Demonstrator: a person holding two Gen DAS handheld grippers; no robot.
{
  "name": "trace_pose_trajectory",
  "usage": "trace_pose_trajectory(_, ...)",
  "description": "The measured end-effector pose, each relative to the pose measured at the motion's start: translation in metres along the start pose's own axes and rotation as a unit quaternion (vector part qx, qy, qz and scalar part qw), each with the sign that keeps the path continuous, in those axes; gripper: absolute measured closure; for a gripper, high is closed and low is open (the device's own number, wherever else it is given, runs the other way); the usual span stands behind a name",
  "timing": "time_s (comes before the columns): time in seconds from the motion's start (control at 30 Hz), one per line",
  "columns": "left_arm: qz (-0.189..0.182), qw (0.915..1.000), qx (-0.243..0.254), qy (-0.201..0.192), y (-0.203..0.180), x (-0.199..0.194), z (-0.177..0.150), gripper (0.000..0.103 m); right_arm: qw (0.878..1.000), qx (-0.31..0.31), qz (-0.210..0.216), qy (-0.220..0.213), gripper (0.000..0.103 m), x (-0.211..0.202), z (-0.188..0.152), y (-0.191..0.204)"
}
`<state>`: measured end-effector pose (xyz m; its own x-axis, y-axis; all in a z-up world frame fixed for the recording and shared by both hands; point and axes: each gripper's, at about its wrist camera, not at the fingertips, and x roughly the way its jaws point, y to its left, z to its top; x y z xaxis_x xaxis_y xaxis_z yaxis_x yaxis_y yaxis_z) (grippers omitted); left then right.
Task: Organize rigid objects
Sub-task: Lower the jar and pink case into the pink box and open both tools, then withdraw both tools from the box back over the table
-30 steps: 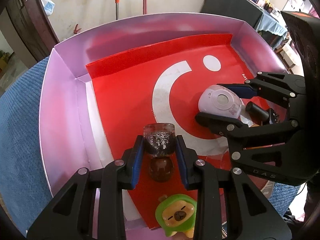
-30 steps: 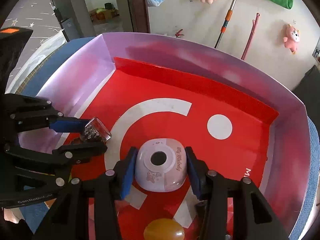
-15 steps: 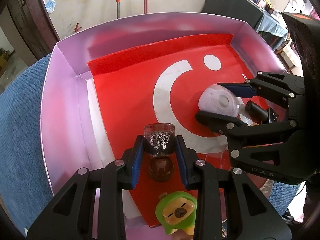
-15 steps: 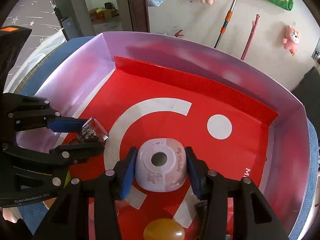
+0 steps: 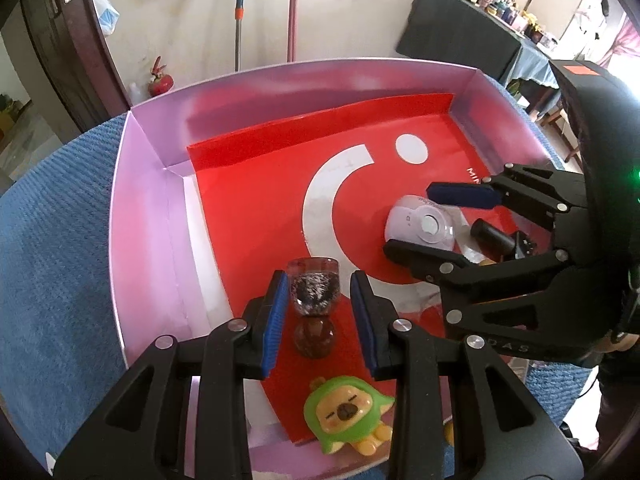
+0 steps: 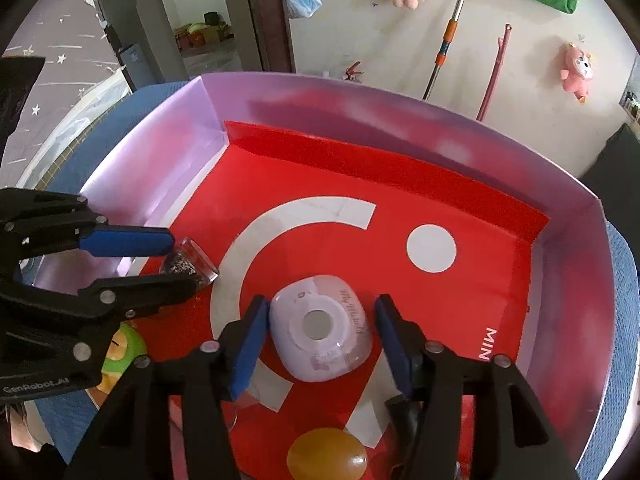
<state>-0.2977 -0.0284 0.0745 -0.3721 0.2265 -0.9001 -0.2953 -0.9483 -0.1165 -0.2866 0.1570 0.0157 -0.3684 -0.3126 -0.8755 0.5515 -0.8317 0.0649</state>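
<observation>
A clear glitter-filled bottle with a brown round end [image 5: 313, 299] lies on the red floor of the pink-walled box [image 5: 152, 200]. My left gripper [image 5: 319, 304] is open around it, pads clear of its sides. It also shows in the right wrist view [image 6: 188, 266]. A white rounded toy camera [image 6: 320, 338] rests on the box floor between the open fingers of my right gripper [image 6: 320, 340], with gaps on both sides. It also shows in the left wrist view [image 5: 420, 226].
A green-hooded figurine [image 5: 346, 412] lies at the box's near edge. A yellow-brown egg shape [image 6: 328, 456] sits below the right gripper. A black cylinder [image 5: 492, 236] lies beside the camera. Blue cloth [image 5: 52, 240] surrounds the box.
Both grippers have opened: the left has let go of the bottle and the right has let go of the white camera, which now rests on the box floor.
</observation>
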Motion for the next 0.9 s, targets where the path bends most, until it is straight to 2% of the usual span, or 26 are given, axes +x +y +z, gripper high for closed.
trace_pose_trajectory(0.17, -0.005, 0.9998, -0.005, -0.02, -0.004, -0.019, -0.009, 0.072, 1.0, 0.005, -0.004, -0.025, 0.035, -0.019, 0.0, 0.001)
trace_pose_trajectory(0.2, -0.004, 0.9997, -0.005, -0.023, -0.005, -0.022, -0.01, 0.068, 1.0, 0.007, -0.004, -0.03, 0.033, -0.023, 0.0, 0.001)
trace_pose_trajectory(0.23, -0.002, 0.9995, -0.005, -0.03, -0.007, -0.027, -0.012, 0.052, 0.999, 0.01, -0.006, -0.038, 0.032, -0.03, 0.0, 0.0)
trace_pose_trajectory(0.3, 0.007, 0.9984, -0.001, -0.057, -0.011, -0.04, -0.017, 0.038, 0.998, 0.014, -0.01, -0.056, 0.03, -0.046, -0.002, 0.002)
trace_pose_trajectory(0.33, 0.009, 0.997, 0.005, -0.077, -0.015, -0.049, -0.021, 0.038, 0.998, 0.015, -0.012, -0.065, 0.029, -0.054, -0.003, 0.002)
trace_pose_trajectory(0.5, 0.003, 0.9934, 0.007, -0.115, -0.028, -0.078, -0.031, 0.038, 0.994, 0.018, -0.03, -0.107, 0.024, -0.089, -0.013, 0.007)
trace_pose_trajectory(0.6, 0.011, 0.989, 0.011, -0.147, -0.039, -0.096, -0.041, 0.031, 0.99, 0.025, -0.036, -0.137, 0.015, -0.115, -0.027, 0.008)
trace_pose_trajectory(0.77, 0.009, 0.9791, 0.007, -0.203, -0.055, -0.122, -0.062, 0.029, 0.981, 0.052, -0.032, -0.185, 0.011, -0.159, -0.056, 0.003)
trace_pose_trajectory(0.9, 0.025, 0.9685, 0.0, -0.248, -0.067, -0.134, -0.084, 0.023, 0.971, 0.075, -0.033, -0.224, 0.006, -0.193, -0.085, 0.001)
